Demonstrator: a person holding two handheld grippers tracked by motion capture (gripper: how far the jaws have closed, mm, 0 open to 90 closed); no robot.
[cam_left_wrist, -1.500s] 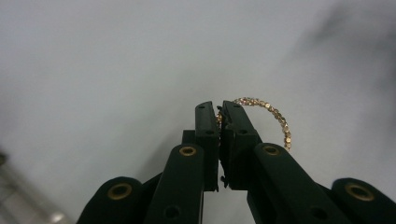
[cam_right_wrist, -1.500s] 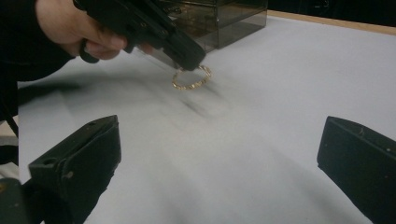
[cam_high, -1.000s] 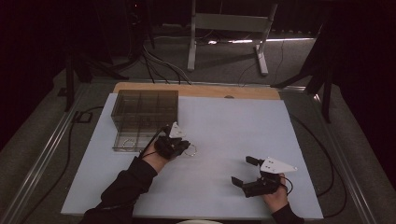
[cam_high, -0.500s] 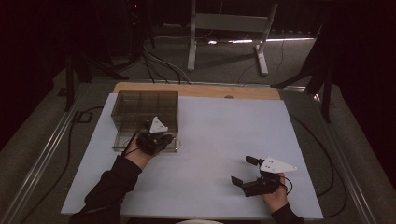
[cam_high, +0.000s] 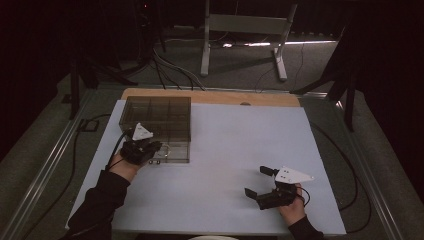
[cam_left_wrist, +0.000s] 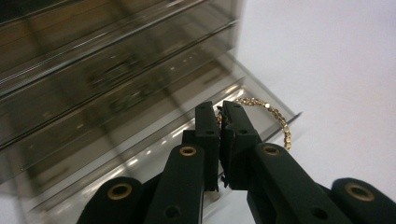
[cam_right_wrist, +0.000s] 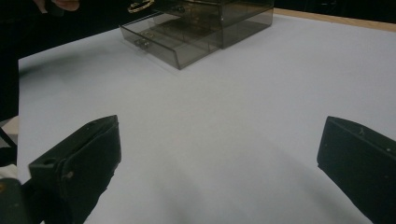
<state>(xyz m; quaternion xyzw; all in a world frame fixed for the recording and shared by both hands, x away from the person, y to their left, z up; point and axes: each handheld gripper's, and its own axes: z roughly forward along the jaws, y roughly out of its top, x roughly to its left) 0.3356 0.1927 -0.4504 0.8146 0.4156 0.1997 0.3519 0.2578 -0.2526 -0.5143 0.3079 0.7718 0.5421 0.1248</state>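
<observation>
My left gripper (cam_left_wrist: 220, 122) is pinched tight on a gold bracelet (cam_left_wrist: 275, 122), the two black jaws pressed together with the chain caught between their tips. In the left gripper view the beaded loop curls out to the right of the jaws and hangs over the pulled-out drawer (cam_left_wrist: 196, 140) of the smoky clear organizer box (cam_left_wrist: 116, 60), which takes up the upper left of that frame. From the high view my left gripper (cam_high: 150, 149) sits at centre left, right at the front edge of the organizer box (cam_high: 157, 117), its drawer (cam_high: 175, 152) standing open toward me, two small knobs on its front.

My right gripper (cam_high: 261, 181) rests low in the lower right of the high view, on the white table (cam_high: 240, 140), well apart from the box. Its jaws are spread wide and hold nothing: in the right gripper view they stand at the far left and far right bottom corners with bare white table (cam_right_wrist: 224, 130) between them. Far up in that view, upper left, I see the organizer box (cam_right_wrist: 224, 18), the open drawer (cam_right_wrist: 163, 44), and a glint of the gold bracelet (cam_right_wrist: 140, 6) above it.
</observation>
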